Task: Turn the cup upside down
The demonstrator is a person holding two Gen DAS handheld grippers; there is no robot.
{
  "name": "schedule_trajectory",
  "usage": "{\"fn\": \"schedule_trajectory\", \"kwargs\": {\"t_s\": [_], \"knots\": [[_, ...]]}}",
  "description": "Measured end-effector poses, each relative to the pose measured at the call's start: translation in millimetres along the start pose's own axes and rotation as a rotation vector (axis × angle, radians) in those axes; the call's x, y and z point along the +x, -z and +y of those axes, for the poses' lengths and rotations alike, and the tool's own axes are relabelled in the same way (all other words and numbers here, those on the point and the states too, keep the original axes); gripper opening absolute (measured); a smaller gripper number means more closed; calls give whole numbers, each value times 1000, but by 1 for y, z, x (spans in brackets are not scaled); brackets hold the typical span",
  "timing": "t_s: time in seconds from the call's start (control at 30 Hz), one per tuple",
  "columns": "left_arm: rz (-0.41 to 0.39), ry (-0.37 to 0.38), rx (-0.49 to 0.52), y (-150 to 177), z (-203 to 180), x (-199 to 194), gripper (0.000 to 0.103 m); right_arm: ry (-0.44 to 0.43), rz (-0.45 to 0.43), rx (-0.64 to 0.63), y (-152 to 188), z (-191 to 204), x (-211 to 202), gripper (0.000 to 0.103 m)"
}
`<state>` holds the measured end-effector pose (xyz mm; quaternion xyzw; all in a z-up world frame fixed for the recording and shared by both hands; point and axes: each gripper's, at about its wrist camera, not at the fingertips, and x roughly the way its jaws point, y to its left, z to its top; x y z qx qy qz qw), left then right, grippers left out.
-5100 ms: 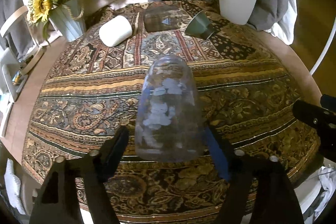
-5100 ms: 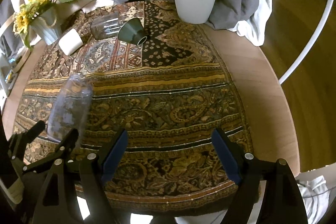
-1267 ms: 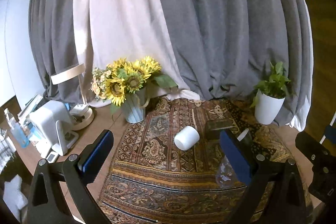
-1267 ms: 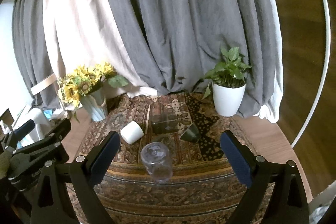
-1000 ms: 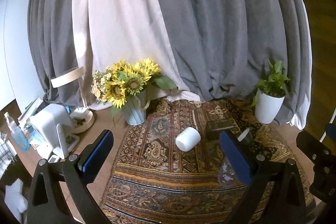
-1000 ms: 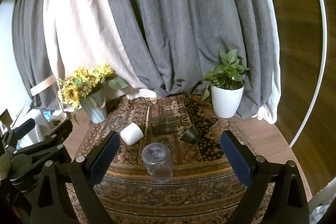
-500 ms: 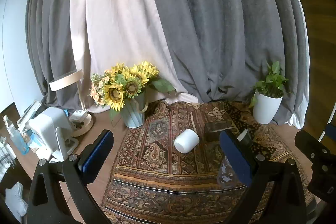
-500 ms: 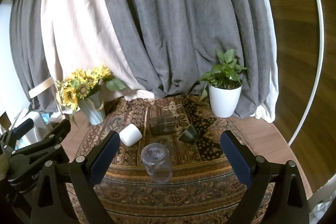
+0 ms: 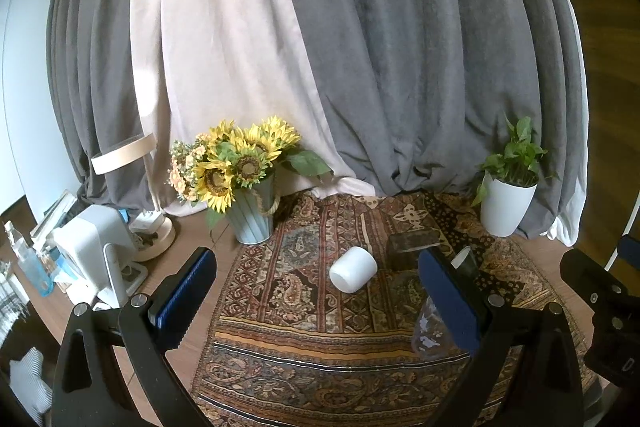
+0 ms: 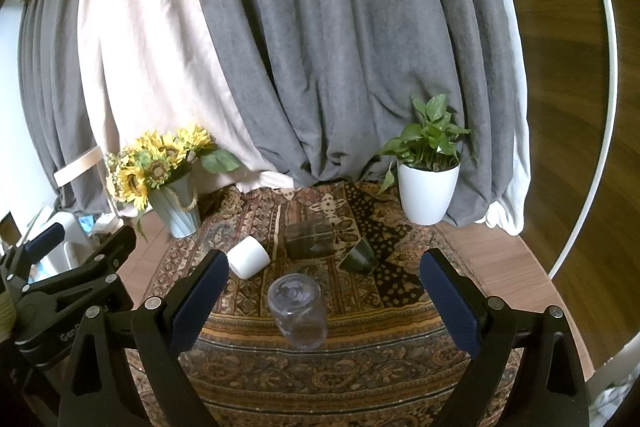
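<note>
Five seconds back my left tongs were closed around the clear cup low over the patterned cloth, the cup tipped away from me. Now they stand wide apart and empty, and the cup stands upside down on the cloth, base up. I have pulled both tongs up and back: the left view then held only cloth and tabletop, and now takes in the curtains. In that view the cup has slid to about 4 o'clock, partly behind the right-side pad. My right tongs have lifted the same way, and the cup now sits between their pads at 6 o'clock.
</note>
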<state>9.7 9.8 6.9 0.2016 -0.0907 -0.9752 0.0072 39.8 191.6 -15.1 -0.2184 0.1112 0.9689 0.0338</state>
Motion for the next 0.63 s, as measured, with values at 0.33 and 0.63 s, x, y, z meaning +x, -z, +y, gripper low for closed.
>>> {"fn": "schedule_trajectory", "kwargs": {"t_s": [0.33,0.63], "knots": [[-1,-6,-2,-2,-1,2,103,-7,0,-3,-2,0,2,97],[0,-4,-1,-2,0,3,103,-8,3,-3,-1,1,4,97]]}}
